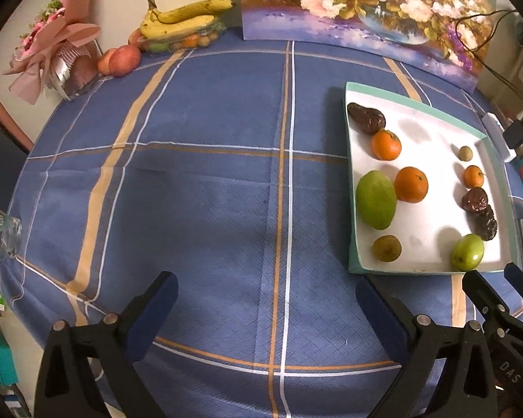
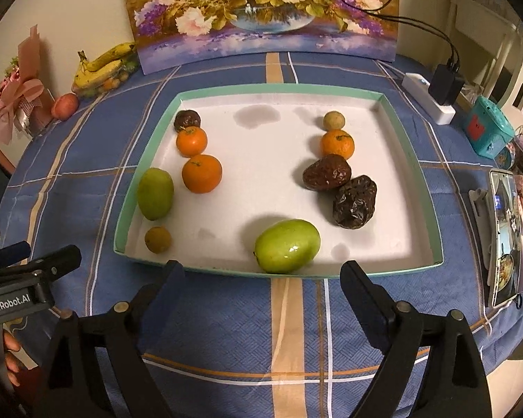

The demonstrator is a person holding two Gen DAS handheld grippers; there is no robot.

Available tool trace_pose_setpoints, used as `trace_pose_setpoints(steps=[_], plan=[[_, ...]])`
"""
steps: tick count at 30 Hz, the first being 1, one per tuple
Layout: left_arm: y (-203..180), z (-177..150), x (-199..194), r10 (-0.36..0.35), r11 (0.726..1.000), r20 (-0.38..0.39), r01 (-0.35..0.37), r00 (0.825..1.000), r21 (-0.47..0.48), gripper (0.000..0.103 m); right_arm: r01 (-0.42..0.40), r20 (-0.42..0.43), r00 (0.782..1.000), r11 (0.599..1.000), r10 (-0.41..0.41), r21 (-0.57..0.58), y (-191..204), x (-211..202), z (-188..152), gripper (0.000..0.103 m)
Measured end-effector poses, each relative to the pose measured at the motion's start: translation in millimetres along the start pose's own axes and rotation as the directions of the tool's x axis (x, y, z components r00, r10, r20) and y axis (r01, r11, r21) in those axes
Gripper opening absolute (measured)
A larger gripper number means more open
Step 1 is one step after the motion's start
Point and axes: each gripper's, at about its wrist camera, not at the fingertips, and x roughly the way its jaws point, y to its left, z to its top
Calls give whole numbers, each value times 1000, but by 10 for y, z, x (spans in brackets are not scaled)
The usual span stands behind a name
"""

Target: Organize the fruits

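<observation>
Both grippers, left (image 1: pixel 266 301) and right (image 2: pixel 261 287), spread empty; sorting judged between placements, green fruit (image 2: pixel 287 246) just beyond right fingertips to be regrasped next.

"GenRobot.AI" in white on black body of left tongs (image 2: pixel 31 254), seen from right wrist. "DAS" on black body of right tongs (image 1: pixel 498 285), seen from left wrist. Red round label on glass mug (image 1: pixel 1 231): print unreadable.

Tray (image 2: pixel 432 237) holds 2 fruit rows, left and right.
</observation>
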Motion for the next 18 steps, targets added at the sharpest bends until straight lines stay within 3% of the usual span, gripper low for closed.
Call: trace_pose_setpoints(steps=[12,18], plan=[[8,-14,-142,73,997,47,-74,996,19,103,-11,49,999,1000,11,5,14,-114,3,92],[1,-27,-138,183,983,33,-184,983,15,103,-20,50,999,1000,20,4,8,-114,12,92]])
